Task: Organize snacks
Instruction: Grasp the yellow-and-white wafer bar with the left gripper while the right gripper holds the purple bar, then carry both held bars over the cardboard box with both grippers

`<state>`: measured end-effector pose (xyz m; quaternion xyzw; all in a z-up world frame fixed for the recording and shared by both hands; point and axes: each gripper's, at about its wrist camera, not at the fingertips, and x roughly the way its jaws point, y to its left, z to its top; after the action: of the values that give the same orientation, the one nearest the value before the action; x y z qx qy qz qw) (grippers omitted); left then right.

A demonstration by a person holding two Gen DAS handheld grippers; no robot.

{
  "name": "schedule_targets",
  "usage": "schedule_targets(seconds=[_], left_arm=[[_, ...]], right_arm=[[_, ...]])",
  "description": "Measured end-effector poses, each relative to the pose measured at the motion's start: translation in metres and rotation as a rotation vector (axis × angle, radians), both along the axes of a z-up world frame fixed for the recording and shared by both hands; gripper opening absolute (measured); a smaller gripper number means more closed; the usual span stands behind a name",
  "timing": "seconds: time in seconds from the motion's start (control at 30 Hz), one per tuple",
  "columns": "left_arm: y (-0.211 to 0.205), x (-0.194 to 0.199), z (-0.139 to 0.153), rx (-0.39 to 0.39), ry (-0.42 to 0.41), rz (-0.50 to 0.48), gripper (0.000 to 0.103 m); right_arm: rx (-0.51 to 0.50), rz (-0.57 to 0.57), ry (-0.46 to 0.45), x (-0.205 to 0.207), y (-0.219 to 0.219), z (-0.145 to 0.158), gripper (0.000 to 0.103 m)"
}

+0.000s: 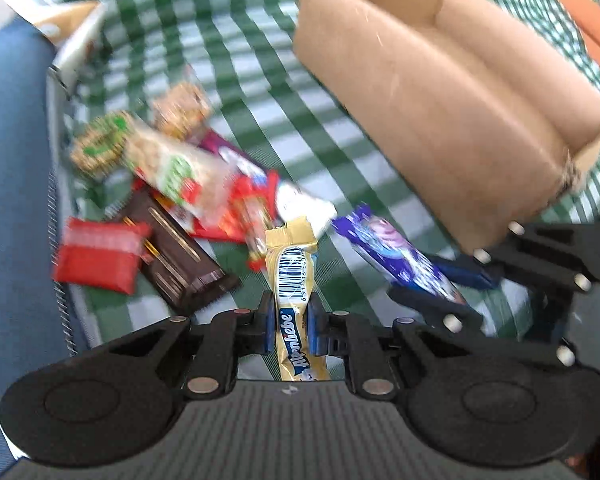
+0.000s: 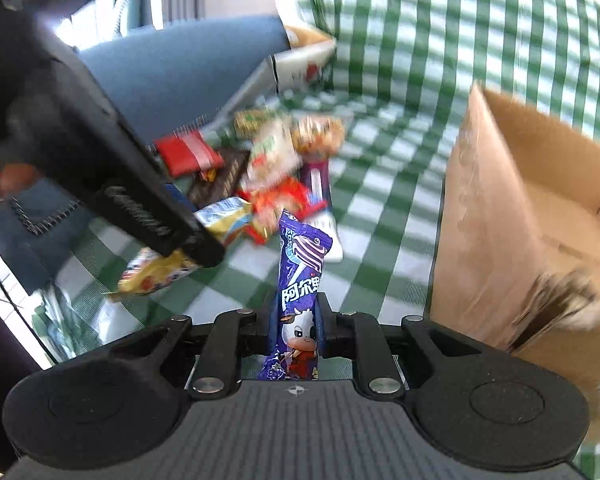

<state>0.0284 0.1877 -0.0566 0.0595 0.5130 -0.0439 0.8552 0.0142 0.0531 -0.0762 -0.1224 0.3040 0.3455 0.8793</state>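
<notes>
My left gripper (image 1: pixel 291 312) is shut on a gold Alpenliebe candy pack (image 1: pixel 293 280) and holds it above the checked cloth. My right gripper (image 2: pixel 294 320) is shut on a purple lollipop pack with a cow on it (image 2: pixel 300 280); that pack and gripper also show in the left wrist view (image 1: pixel 400 256). A pile of snacks (image 1: pixel 172 184) lies on the cloth to the left, also seen in the right wrist view (image 2: pixel 268 160). An open, empty cardboard box (image 1: pixel 440 92) stands to the right, close to the right gripper (image 2: pixel 540 220). The left gripper shows in the right wrist view (image 2: pixel 172 236) holding the gold pack (image 2: pixel 168 268).
A green and white checked cloth (image 1: pixel 240 40) covers the surface. A blue cushion (image 1: pixel 12 160) lies at the left edge. A white and tan carton (image 1: pixel 76 36) lies at the back left. Both views are blurred by motion.
</notes>
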Motion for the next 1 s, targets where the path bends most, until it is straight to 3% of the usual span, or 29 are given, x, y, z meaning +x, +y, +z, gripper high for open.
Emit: schedule_targets(seconds=[0.33, 0.63, 0.83, 1.0], left_arm=[[-0.001, 0.005, 0.054, -0.071, -0.279, 0.193, 0.016], [-0.029, 0.023, 0.08, -0.088, -0.404, 0.279, 0.016], [-0.051, 0.033, 0.088, -0.14, -0.483, 0.292, 0.016], [-0.072, 0.045, 0.091, -0.179, -0.532, 0.292, 0.016]], right_arm=[[0.126, -0.019, -0.19, 0.001, -0.043, 0.066, 0.018], [0.243, -0.153, -0.263, 0.062, -0.115, 0.131, 0.018], [0.235, -0.251, -0.294, 0.113, -0.154, 0.134, 0.018], [0.234, -0.344, -0.221, 0.122, -0.175, 0.107, 0.018]])
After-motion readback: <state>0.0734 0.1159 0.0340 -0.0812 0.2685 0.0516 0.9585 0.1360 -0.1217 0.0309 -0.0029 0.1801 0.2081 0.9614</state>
